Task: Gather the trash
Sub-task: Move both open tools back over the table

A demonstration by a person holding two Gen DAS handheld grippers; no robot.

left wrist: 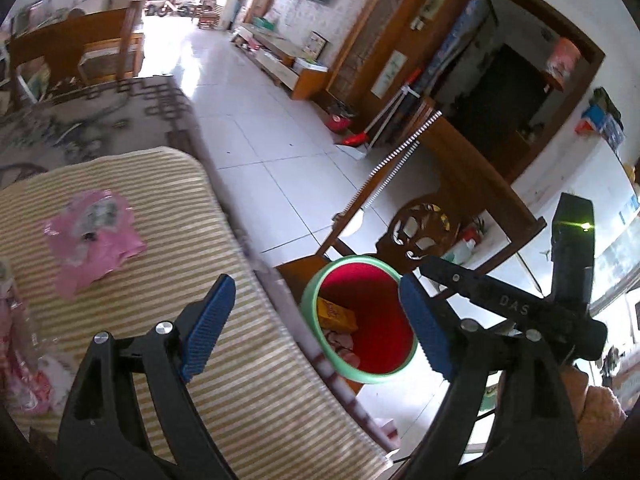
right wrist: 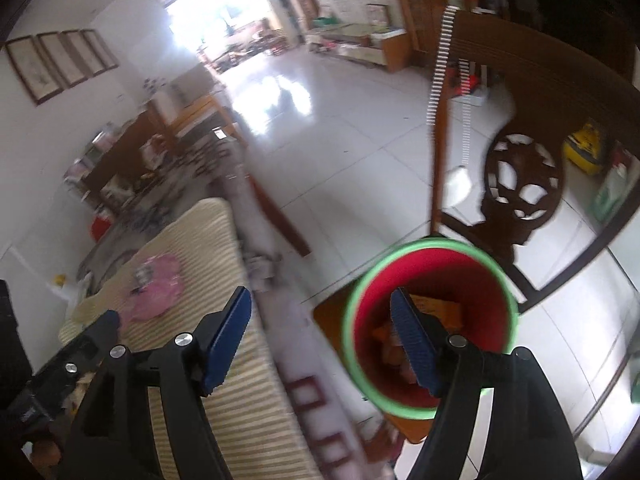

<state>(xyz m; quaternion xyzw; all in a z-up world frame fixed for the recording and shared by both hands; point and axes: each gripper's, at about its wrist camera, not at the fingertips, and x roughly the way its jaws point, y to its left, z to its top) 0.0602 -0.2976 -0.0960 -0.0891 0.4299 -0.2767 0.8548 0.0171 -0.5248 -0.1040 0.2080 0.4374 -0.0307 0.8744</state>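
Left hand-held gripper [left wrist: 316,324] beside bin [left wrist: 340,368]

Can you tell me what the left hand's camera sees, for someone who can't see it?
The open, empty left gripper hovers between a striped mat holding a pink wrapper and a green-rimmed red bin containing a yellow box.

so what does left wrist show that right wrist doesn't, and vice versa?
Only left wrist: the right hand-held gripper reaching in from the right, and a red dustpan on the floor.
Only right wrist: the framed pictures on the wall.
Both: the red bin with a green rim and trash inside, the pink wrapper on the striped mat, the carved wooden chair. Each view's own gripper is open and empty.
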